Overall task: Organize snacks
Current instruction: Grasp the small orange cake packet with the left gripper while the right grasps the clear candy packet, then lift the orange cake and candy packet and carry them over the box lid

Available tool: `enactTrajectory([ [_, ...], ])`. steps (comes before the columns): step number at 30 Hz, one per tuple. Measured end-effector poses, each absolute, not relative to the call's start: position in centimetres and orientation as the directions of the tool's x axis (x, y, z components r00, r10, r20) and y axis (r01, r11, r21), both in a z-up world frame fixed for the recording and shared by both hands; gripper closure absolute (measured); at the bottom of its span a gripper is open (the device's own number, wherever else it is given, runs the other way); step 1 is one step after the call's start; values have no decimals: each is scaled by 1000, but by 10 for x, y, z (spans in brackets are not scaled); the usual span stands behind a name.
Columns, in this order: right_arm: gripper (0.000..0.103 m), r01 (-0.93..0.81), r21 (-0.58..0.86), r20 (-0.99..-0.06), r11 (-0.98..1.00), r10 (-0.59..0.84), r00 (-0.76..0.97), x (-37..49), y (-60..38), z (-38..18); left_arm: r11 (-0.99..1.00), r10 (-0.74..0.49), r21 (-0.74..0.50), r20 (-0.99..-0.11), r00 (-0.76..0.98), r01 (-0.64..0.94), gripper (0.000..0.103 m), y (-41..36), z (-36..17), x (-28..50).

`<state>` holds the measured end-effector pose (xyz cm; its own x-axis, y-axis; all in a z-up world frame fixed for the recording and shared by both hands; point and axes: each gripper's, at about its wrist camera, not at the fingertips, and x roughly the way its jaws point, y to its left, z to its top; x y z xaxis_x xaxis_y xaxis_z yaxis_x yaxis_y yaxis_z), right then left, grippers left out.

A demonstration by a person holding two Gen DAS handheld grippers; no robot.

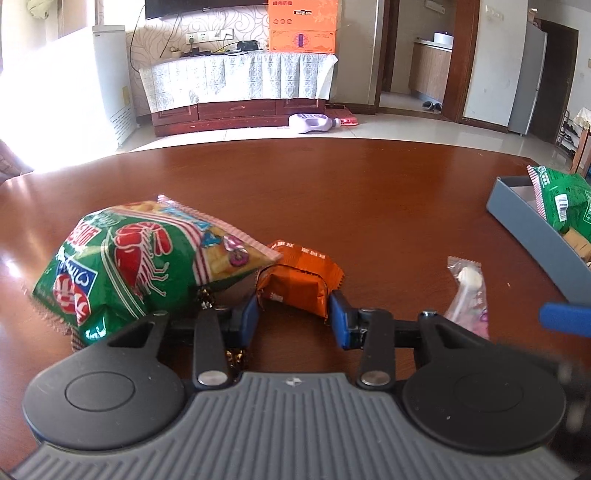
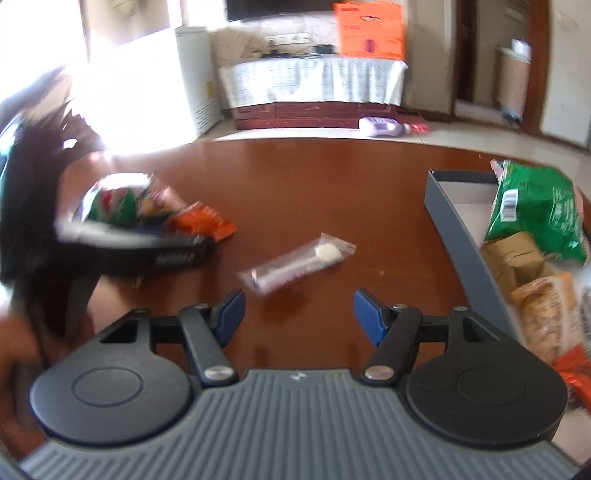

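My left tongs straddle the orange packet, narrow, not gripping: light, crinkly, crushable; take it across its middle. Right tongs wide, empty.

You're at a glossy brown surface. Ahead, a dark wood cabinet w/ a pale cloth and an orange box on top. White heater at left, strong glare beside it. Pale tiled floor, doorway at right.
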<state>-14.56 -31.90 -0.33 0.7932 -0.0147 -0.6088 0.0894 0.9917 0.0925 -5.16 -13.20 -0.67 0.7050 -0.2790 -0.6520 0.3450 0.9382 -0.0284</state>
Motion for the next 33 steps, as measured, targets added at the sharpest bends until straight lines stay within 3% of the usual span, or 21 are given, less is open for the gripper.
enactTrajectory([
  [2, 36, 156, 153, -577, 976, -41, 816, -142, -324, 2, 936, -288, -37, -652, 702, 350, 57, -125, -6, -50],
  [4, 29, 211, 191, -558, 959, -70, 827, -135, -329, 4, 934, -294, -40, -652, 699, 355, 57, -122, -6, -52],
  [5, 23, 231, 198, -565, 953, -81, 821, -128, -331, 3, 933, -297, -43, -652, 697, 358, 56, -120, -6, -51],
  [8, 24, 257, 208, -608, 944, -81, 790, -103, -332, -8, 931, -307, -56, -656, 690, 361, 56, -123, -2, -47],
  [11, 22, 248, 153, -659, 957, -89, 747, -89, -323, -22, 926, -322, -70, -658, 680, 370, 56, -126, -1, -44],
  [15, 21, 208, -8, -660, 978, -161, 733, -87, -310, -29, 925, -327, -78, -660, 676, 371, 56, -123, -1, -44],
  [17, 22, 196, -1, -657, 981, -148, 740, -89, -313, -30, 925, -330, -82, -661, 674, 372, 56, -119, 0, -44],
  [19, 39, 169, -2, -651, 986, -130, 748, -92, -317, -28, 924, -331, -82, -663, 672, 375, 55, -119, 0, -44],
  [20, 54, 151, -3, -653, 988, -117, 748, -92, -319, -26, 923, -331, -79, -663, 672, 377, 55, -119, 0, -44],
  [21, 76, 136, -3, -658, 991, -104, 746, -94, -321, -24, 922, -330, -74, -662, 673, 379, 56, -120, 0, -45],
  [33, 79, 67, 3, -645, 998, -49, 763, -144, -324, -1, 897, -368, -61, -653, 662, 438, 58, -129, -5, -62],
])
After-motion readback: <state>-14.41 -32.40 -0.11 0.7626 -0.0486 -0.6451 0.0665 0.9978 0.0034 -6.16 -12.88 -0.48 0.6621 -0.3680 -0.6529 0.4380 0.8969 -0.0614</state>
